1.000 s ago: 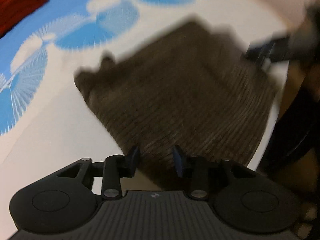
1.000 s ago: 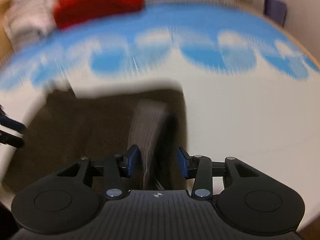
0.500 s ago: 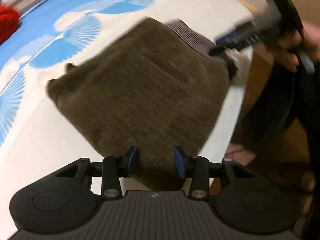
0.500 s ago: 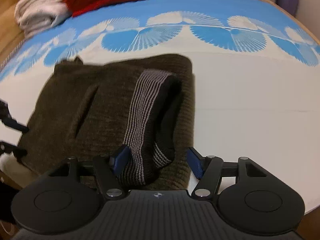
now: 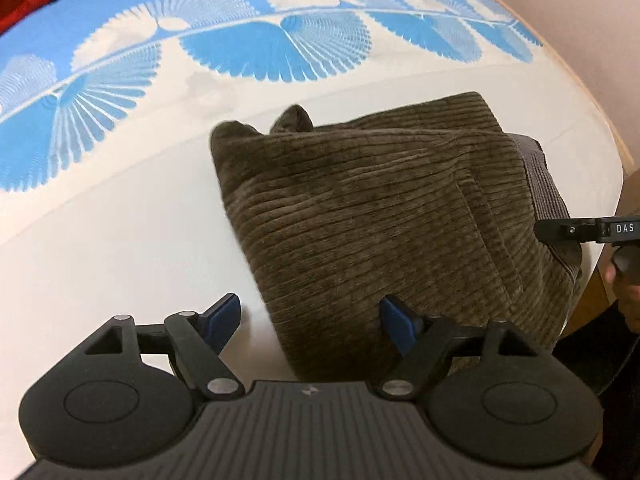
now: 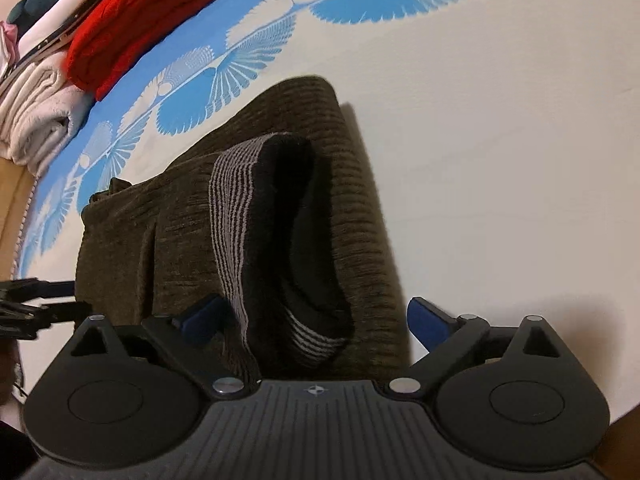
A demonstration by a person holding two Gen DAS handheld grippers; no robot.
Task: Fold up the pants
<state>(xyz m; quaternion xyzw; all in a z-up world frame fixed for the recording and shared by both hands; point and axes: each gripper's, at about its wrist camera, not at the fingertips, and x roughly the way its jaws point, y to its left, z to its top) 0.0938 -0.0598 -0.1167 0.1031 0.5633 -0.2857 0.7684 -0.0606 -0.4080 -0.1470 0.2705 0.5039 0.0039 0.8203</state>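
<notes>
The brown corduroy pants (image 5: 384, 216) lie folded into a thick square on the white and blue cloth. The striped grey waistband (image 6: 236, 216) curls up open at the near end in the right wrist view. My left gripper (image 5: 310, 326) is open, its jaws astride the near corner of the pants. My right gripper (image 6: 316, 320) is open wide around the waistband end. The right gripper's finger (image 5: 576, 230) shows at the right edge of the left wrist view. The left gripper's fingers (image 6: 44, 300) show at the left edge of the right wrist view.
A stack of folded clothes with a red one (image 6: 136, 16) on top and a grey-white one (image 6: 36, 124) sits at the far left. The table's edge (image 5: 600, 128) runs close past the pants on the right.
Both grippers have opened wider. The left wrist view has swung so the pants now lie to its right. The pants lie still.
</notes>
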